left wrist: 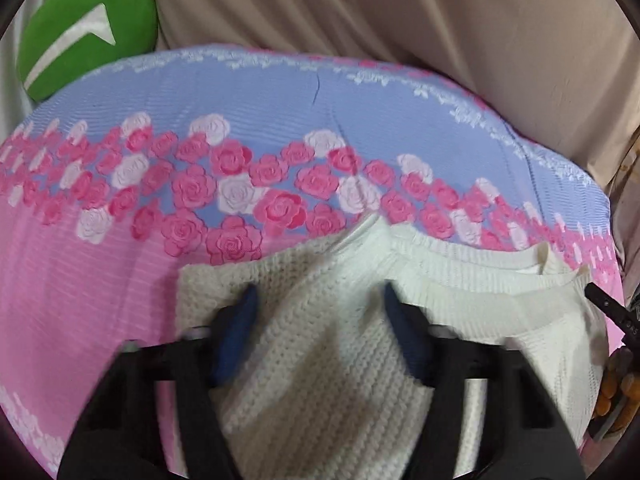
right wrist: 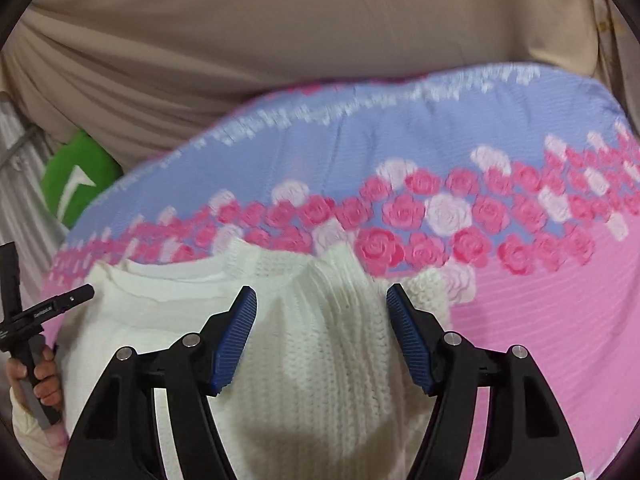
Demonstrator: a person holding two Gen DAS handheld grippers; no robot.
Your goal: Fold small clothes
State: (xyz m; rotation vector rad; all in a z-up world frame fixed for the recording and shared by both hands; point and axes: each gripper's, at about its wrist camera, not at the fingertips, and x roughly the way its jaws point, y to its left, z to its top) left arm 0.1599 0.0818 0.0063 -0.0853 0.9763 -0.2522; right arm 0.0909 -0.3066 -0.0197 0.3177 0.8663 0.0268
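Between the blue ribbed pads of the left gripper (left wrist: pixel 318 300), a raised fold of the white knit sweater (left wrist: pixel 320 360) occupies the gap; the pads stand apart and do not press on the knit, so nothing is clamped. The left view is motion-blurred, and contact at the lower pad edges cannot be confirmed. The right gripper (right wrist: pixel 321 298) shows the same condition: jaws apart, a ridge of the same sweater lying between them, both pads clear of the fabric. The sweater lies bunched on the floral bedsheet (left wrist: pixel 100 300), its ribbed hem running toward 2 o'clock in the left view and toward 9 o'clock in the right view. In the left view, a black part of the other tool shows at 3 o'clock at the frame edge, just beside the hem. In the right view, the person's left hand (right wrist: pixel 38 376) appears at 8 o'clock, wrapped around the grey and black handle (right wrist: pixel 28 344) of the left gripper, with a pale sleeve below it. The bedsheet is pink near the grippers, carries a band of pink and white roses at 12 o'clock beyond the sweater, and turns lavender-blue farther out. A green cushion (left wrist: pixel 86 28) with a white mark sits at 10 o'clock in the left view, beyond the sheet edge. Beige draped fabric (right wrist: pixel 300 40) fills the far background in both views.
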